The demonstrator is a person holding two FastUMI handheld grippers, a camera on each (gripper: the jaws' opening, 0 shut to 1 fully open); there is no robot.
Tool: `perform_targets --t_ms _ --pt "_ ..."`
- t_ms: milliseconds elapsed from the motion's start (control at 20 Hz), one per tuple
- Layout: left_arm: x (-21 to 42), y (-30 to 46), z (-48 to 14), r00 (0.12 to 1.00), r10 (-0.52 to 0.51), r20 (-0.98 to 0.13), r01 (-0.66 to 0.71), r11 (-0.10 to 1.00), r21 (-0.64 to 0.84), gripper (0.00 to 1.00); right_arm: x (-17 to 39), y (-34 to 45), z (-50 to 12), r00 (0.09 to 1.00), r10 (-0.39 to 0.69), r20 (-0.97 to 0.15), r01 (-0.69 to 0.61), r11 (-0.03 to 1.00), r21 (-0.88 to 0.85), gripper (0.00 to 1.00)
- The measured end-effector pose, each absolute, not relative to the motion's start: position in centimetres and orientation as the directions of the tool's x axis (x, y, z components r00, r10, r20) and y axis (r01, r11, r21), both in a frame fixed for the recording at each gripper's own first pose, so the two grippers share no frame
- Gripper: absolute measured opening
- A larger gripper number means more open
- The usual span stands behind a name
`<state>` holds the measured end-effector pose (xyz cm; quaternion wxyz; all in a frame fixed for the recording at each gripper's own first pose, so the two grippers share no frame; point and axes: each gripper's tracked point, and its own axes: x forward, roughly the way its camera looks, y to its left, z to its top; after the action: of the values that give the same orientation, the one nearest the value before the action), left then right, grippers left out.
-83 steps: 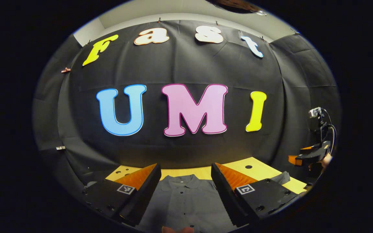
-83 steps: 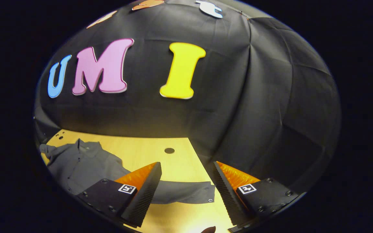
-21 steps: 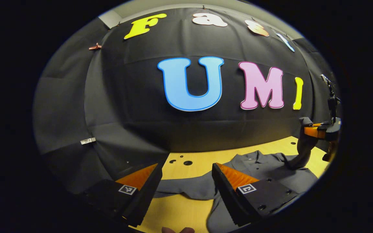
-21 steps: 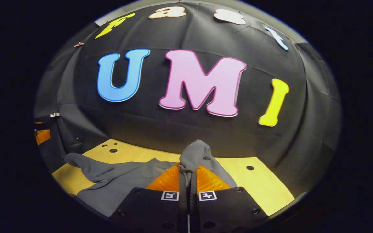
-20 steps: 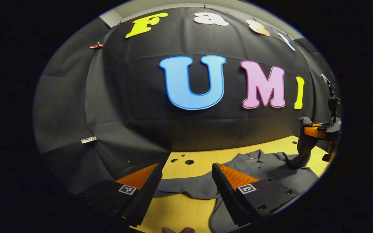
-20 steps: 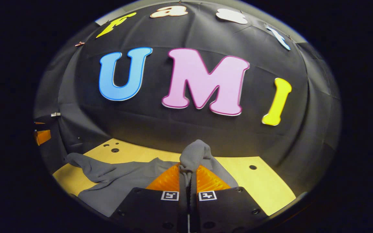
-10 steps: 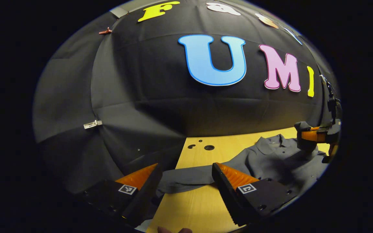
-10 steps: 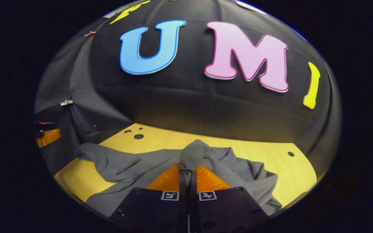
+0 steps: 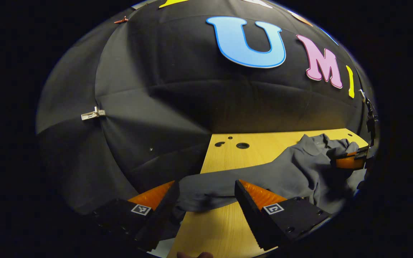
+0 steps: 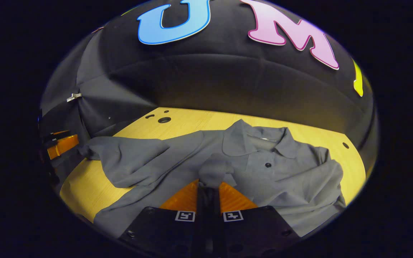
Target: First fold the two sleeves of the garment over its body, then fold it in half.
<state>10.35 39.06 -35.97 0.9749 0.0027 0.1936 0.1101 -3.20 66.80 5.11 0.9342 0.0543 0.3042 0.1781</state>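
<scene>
The grey shirt [image 10: 264, 172] is spread on the wooden table [image 10: 192, 122], collar at the far side. Its right sleeve end [image 10: 212, 172] is pinched in the closed right gripper [image 10: 209, 193] over the chest. It should be laid flat before release. The left sleeve [image 9: 206, 191] lies between the fingers of the open left gripper [image 9: 206, 200], to be gripped near its cuff.

**Open wood ahead, cloth close on the flanks**

Bare surface [image 9: 224, 229] between and just below the left claw [image 9: 206, 195], sleeve [image 9: 206, 191] lying across the gap. Booth wall [image 9: 149, 118] crowding its left. Ahead of the right claw [image 10: 209, 188], rumpled shirt [image 10: 264, 172], then clear wood.
</scene>
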Motion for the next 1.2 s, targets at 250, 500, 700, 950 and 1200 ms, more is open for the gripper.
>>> perform_targets --t_ms 250,500,700,950,1200 --pt "11.8 39.4 -38.1 0.888 0.187 -0.420 -0.190 0.981 0.035 0.98 -4.7 69.1 4.5 0.703 0.428 -0.568 -0.322 0.904 0.282 0.26" --pt "12.9 39.8 -39.8 0.867 0.182 -0.463 -0.188 0.982 0.033 0.98 -6.8 72.4 6.7 0.637 0.560 -0.530 -0.371 0.825 0.427 0.64" --pt "13.6 40.7 -40.8 0.849 0.192 -0.492 -0.221 0.975 -0.001 0.97 -8.8 72.6 10.3 0.622 0.627 -0.469 -0.442 0.775 0.451 0.76" --pt "14.5 40.9 -42.5 0.815 0.210 -0.540 -0.236 0.972 0.021 0.98 -10.7 67.8 12.0 0.657 0.580 -0.481 -0.446 0.814 0.373 0.83" --pt "14.5 40.5 -44.5 0.789 0.178 -0.588 -0.217 0.976 0.004 0.96 -11.7 63.5 12.4 0.680 0.534 -0.502 -0.415 0.845 0.338 0.82"
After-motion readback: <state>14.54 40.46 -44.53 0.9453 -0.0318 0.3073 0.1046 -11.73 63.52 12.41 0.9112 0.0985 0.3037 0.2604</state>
